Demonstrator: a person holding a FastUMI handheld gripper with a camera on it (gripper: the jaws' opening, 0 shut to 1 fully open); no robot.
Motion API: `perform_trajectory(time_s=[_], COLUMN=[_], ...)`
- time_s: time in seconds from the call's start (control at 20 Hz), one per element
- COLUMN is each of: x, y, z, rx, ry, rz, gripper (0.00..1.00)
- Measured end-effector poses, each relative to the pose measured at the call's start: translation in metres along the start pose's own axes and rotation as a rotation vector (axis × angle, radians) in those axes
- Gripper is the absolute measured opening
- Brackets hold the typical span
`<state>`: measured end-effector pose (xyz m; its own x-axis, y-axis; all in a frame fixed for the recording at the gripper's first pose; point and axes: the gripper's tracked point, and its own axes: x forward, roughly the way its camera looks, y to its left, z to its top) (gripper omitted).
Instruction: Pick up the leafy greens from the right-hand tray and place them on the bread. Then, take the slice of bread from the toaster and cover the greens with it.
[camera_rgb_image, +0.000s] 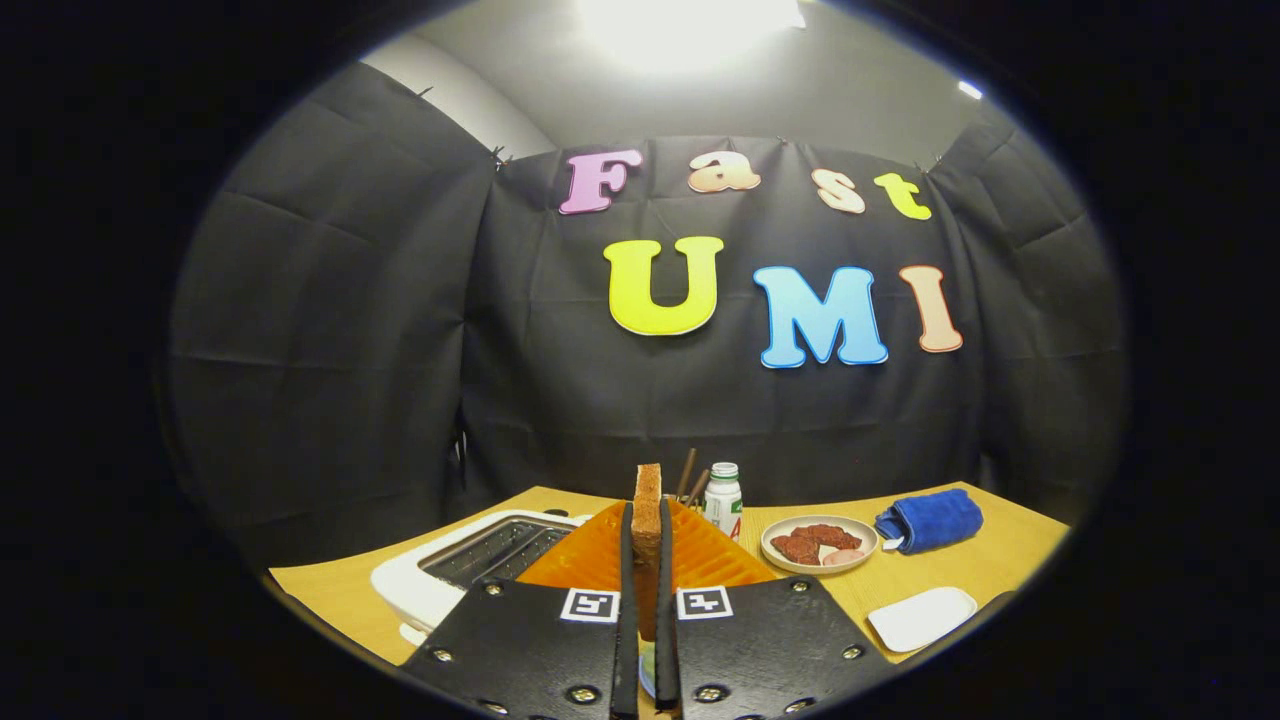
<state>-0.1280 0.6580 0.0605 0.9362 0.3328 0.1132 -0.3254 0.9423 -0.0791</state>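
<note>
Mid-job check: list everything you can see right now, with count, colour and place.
bread slice: one, toasted brown, upright between the jaws.
toaster: one, white, slots dark, on the table beside the jaws.
bottle: one, white with green cap, beyond the bread.
sticks: two, brown, beside the bottle.
plate: one, pale, holding reddish-brown pieces and a pink one, past the jaws.
towel: one, blue, rolled, beside the plate.
tray: one, white, nearer than the towel.
table: one, light wood.
gripper: one, jaws shut on the bread slice.
</note>
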Motion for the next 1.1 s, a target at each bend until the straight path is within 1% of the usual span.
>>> perform_trajectory(time_s=[0.25,0.4,0.5,0.7,0.85,1.1], x=[-0.009,-0.018,-0.02,-0.037,-0.047,-0.046], y=[-0.029,-0.046,-0.048,-0.059,-0.059,-0.056], z=[-0.004,-0.019,-0.029,-0.044,-0.059,-0.071], rx=[0.02,0.001,0.035,0.013,0.021,0.028], ry=[0.002,0.018,0.043,0.065,0.089,0.101], rz=[-0.038,-0.063,-0.055,-0.054,-0.037,-0.028], gripper=[0.07,0.07,0.07,0.07,0.07,0.07])
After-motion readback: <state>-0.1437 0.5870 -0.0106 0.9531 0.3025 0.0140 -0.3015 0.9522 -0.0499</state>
